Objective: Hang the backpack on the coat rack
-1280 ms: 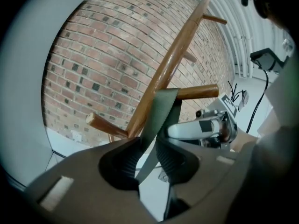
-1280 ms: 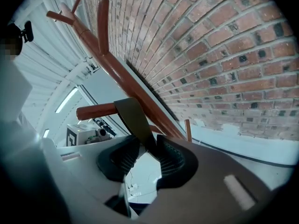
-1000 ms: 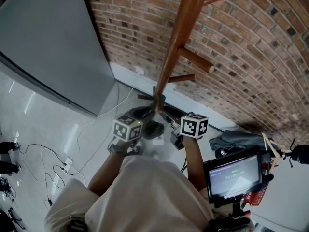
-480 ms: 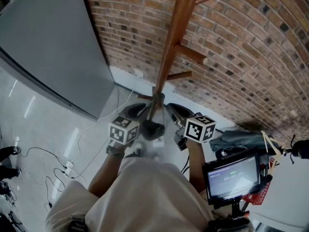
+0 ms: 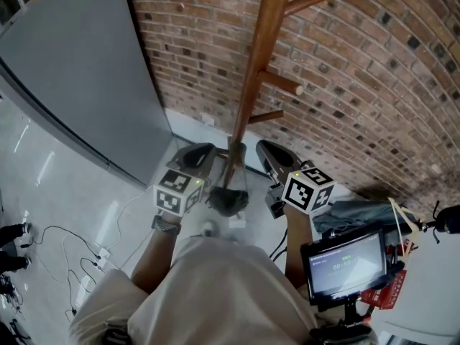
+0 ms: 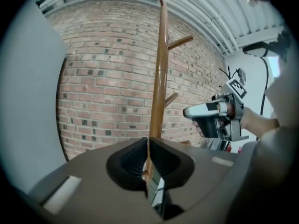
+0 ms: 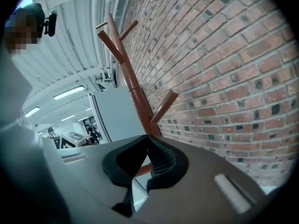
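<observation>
The left arm (image 5: 157, 254) and right arm (image 5: 293, 237) both reach forward, roughly parallel and well apart. Each carries its gripper pointing ahead and tipped a little downward. The left gripper (image 5: 203, 150) has its jaws pressed together at the tips, with nothing visible between the pads. The right gripper (image 5: 267, 148) is about level with it, off to its right and apart from it. Its jaws are closing to meet tip to tip, empty.

Left gripper (image 5: 195, 152) and right gripper (image 5: 267, 149) higher beside the coat rack (image 5: 256, 85), right gripper's jaws newly together
</observation>
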Tool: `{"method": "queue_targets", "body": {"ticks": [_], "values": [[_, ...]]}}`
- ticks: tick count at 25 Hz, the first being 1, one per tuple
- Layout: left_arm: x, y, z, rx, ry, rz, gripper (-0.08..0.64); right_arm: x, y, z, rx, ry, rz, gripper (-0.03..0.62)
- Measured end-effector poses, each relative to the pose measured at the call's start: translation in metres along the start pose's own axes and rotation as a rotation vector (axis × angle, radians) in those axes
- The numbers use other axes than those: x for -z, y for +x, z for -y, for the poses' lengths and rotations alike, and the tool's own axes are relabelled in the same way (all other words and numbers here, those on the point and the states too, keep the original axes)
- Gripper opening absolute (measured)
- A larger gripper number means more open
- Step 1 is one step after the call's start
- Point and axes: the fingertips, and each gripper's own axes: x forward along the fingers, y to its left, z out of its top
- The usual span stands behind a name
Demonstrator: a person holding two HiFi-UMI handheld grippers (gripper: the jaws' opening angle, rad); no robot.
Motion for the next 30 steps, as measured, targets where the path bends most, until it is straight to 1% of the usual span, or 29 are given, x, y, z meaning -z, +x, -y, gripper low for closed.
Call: {"method": "queue_targets", "body": {"ticks": [4, 8, 11, 14, 17, 21, 26, 30], "values": [[-0.039, -0.010, 0.004, -0.007, 0.077, 0.071, 0.008, -0.021, -0.004, -0.008, 0.019, -0.097, 0.020, 0.003], [-0.073, -0.020, 0.007, -0.013, 0.148, 0.123, 0.002, -0.041, -0.009, -0.017, 0.029, -0.170, 0.047, 0.003], [-0.096, -0.029, 0.007, -0.039, 0.218, 0.153, 0.000, -0.054, -0.015, -0.026, 0.033, -0.221, 0.068, 0.003], [-0.113, -0.039, 0.004, -0.079, 0.267, 0.175, 0.000, -0.065, -0.020, -0.039, 0.024, -0.251, 0.094, 0.002], [-0.125, -0.045, 0.004, -0.093, 0.298, 0.189, 0.000, -0.073, -0.022, -0.050, 0.006, -0.267, 0.115, 0.002], [-0.131, -0.048, 0.011, -0.093, 0.331, 0.196, 0.000, -0.078, -0.023, -0.057, 0.004, -0.303, 0.111, 0.002], [-0.137, -0.049, 0.020, -0.084, 0.358, 0.209, 0.000, -0.084, -0.027, -0.062, 0.013, -0.353, 0.117, 0.000], [-0.142, -0.050, 0.022, -0.086, 0.363, 0.221, 0.000, -0.088, -0.027, -0.065, 0.025, -0.387, 0.120, 0.000]]}}
